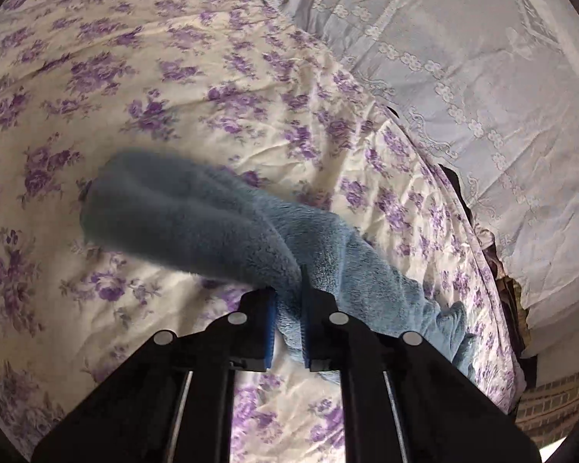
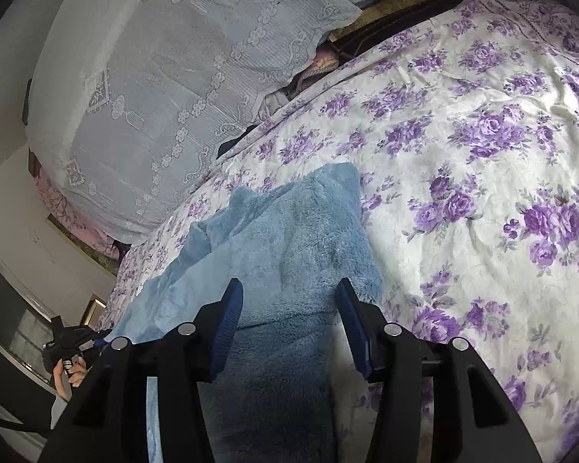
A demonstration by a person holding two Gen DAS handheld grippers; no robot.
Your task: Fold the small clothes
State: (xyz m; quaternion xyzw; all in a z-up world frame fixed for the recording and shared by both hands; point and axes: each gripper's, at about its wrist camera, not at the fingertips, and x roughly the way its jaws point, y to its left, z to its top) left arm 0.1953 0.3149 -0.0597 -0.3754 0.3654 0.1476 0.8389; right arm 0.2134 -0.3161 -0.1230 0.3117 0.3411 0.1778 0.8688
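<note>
Low at the bottom of its frame, our left gripper clenches the blue fleece garment, which trails toward centre-left over the floral bedsheet. Our right gripper hangs released at bottom centre, its fingers straddling the same fleece.

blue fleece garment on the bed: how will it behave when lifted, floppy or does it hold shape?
Likely floppy: the blue fleece garment droops from the left hand-held gripper, whose pads pinch it. Probably light, since a small pinch carries the raised part. Plush pile suggests it won't slip easily. The right hand-held gripper is open over it.
</note>
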